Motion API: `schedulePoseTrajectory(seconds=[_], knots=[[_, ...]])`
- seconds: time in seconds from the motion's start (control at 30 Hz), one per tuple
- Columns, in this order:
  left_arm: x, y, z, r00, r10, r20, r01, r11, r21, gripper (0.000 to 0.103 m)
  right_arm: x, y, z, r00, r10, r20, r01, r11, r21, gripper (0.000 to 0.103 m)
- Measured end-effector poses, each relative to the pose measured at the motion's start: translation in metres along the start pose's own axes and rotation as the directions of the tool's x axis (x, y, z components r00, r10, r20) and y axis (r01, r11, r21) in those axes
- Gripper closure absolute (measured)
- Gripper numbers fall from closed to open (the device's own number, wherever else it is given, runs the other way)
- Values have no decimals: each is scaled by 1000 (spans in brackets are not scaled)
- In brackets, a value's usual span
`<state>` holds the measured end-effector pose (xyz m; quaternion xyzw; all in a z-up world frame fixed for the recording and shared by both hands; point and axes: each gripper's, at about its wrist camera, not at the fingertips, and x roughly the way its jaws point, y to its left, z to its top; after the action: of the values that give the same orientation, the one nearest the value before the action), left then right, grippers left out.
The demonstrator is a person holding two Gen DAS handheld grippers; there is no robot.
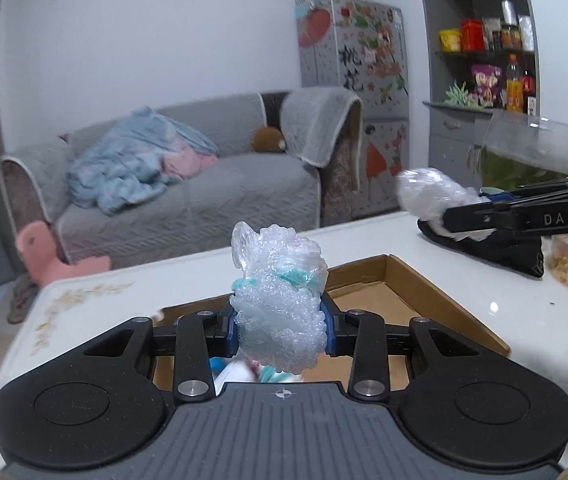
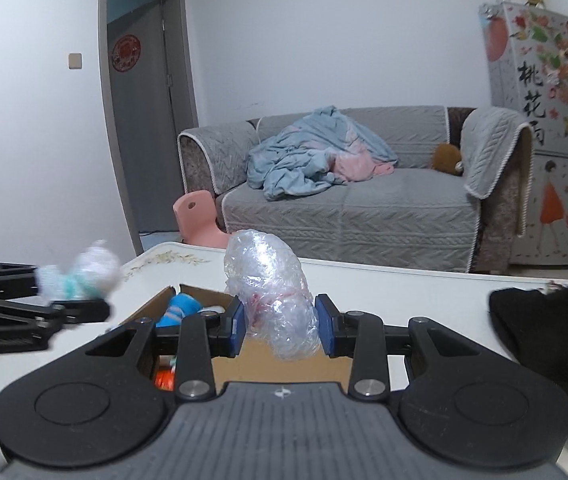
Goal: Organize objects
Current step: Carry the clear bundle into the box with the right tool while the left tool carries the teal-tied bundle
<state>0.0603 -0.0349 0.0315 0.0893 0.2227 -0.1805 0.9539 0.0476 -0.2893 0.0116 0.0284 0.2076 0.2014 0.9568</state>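
Observation:
My left gripper (image 1: 282, 322) is shut on a bubble-wrapped bundle with teal inside (image 1: 280, 300), held above an open cardboard box (image 1: 415, 280) on the white table (image 1: 463, 280). It also shows in the right wrist view (image 2: 84, 276), blurred, at the left. My right gripper (image 2: 282, 324) is shut on a clear-wrapped bundle with red marks (image 2: 272, 292), above the same box (image 2: 164, 298). That bundle shows in the left wrist view (image 1: 431, 196) at the right. Inside the box lie a blue striped item (image 2: 180, 308) and something orange (image 2: 164, 378).
A black cloth (image 2: 551, 336) lies on the table to the right, also in the left wrist view (image 1: 495, 244). A clear tank with greenery (image 1: 531, 152) and a snack bag (image 1: 567, 268) stand at the far right. A grey sofa (image 2: 363, 200) and pink stool (image 2: 200, 220) lie beyond the table.

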Motion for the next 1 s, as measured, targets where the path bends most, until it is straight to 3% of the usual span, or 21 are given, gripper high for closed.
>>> schedulePoseTrajectory(seconds=[0.13, 0.27, 0.57, 0.83, 1.0], knots=[[47, 5, 9, 997, -16, -71, 16, 1000, 4, 59, 31, -5, 5, 999, 15, -47, -15, 1000, -13, 70], [80, 7, 8, 991, -29, -127, 39, 996, 75, 59, 63, -10, 5, 992, 35, -124, -40, 998, -42, 70], [140, 16, -8, 965, -58, -256, 106, 979, 177, 59, 120, -11, -6, 954, 53, -297, -104, 982, -158, 70], [160, 14, -16, 938, -59, -340, 133, 971, 198, 59, 151, 1, -21, 914, 29, -406, -123, 970, -209, 70], [167, 11, -18, 925, -38, -379, 125, 970, 207, 57, 150, 7, -21, 902, 11, -431, -128, 961, -243, 64]])
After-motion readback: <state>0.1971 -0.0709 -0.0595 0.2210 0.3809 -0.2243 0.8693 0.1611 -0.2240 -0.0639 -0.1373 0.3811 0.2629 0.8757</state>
